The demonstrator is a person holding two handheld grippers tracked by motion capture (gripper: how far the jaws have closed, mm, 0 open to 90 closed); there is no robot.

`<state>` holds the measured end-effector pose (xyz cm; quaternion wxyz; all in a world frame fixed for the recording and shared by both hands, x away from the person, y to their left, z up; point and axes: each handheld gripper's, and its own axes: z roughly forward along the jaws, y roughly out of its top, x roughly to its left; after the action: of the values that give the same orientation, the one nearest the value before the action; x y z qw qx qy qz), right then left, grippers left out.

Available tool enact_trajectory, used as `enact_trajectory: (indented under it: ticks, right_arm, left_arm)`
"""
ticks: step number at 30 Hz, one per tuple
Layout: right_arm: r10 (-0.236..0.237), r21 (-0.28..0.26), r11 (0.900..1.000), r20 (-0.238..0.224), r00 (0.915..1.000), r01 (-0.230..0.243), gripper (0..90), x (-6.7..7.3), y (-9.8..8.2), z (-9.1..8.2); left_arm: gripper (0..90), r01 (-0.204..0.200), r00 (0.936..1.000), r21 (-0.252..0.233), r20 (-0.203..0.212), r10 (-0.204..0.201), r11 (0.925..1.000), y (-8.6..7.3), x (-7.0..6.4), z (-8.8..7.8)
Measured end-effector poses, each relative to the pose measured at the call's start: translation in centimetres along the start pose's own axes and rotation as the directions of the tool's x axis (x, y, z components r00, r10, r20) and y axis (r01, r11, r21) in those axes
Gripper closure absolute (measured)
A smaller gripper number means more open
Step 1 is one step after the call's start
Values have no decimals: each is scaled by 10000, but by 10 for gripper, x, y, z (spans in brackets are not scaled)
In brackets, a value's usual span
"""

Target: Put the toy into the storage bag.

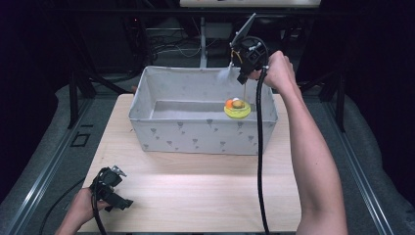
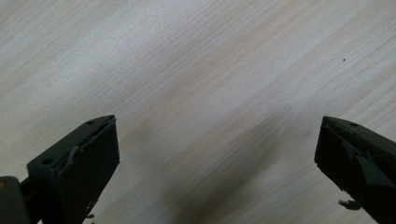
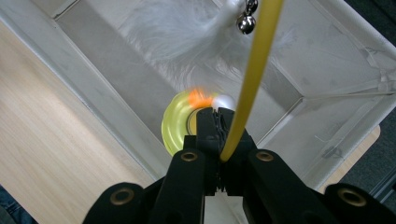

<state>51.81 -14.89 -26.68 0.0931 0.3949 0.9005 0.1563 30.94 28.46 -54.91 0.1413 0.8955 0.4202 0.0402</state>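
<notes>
A cat toy with a round yellow base [image 1: 237, 111], an orange ball and a pale ball hangs or rests low inside the grey fabric box [image 1: 195, 134], at its right end. A thin yellow rod [image 3: 252, 70] rises from the base, carrying a white feather [image 3: 177, 37] and a small bell [image 3: 245, 23]. My right gripper [image 1: 242, 78] is above the box's right end, pointing down, with its jaws [image 3: 216, 114] shut on the rod. My left gripper [image 1: 122, 203] rests at the table's front left. Its jaws [image 2: 217, 140] stand wide open over bare wood.
The box stands at the back middle of the light wooden table [image 1: 195, 186]. The right gripper's black cable [image 1: 259, 161] hangs down across the box's right front corner. Dark floor and metal frame parts surround the table.
</notes>
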Motion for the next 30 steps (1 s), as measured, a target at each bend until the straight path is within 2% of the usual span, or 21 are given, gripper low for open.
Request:
enact_trajectory:
  ticks: [13, 24, 30]
  right_arm:
    - [106, 303, 9995, 11, 9999, -106, 884, -7, -8, 18]
    - [310, 477, 9984, -153, 9994, -302, 884, -14, -26, 41]
    - [479, 705, 9965, -311, 9984, -456, 883, -20, -40, 61]
  left_arm:
    - [2, 15, 10000, -23, -35, -16, 10000, 0, -1, 0]
    - [2, -26, 10000, 1, -25, 26, 10000, 0, -1, 0]
    - [2, -29, 10000, 30, -31, 29, 10000, 0, -1, 0]
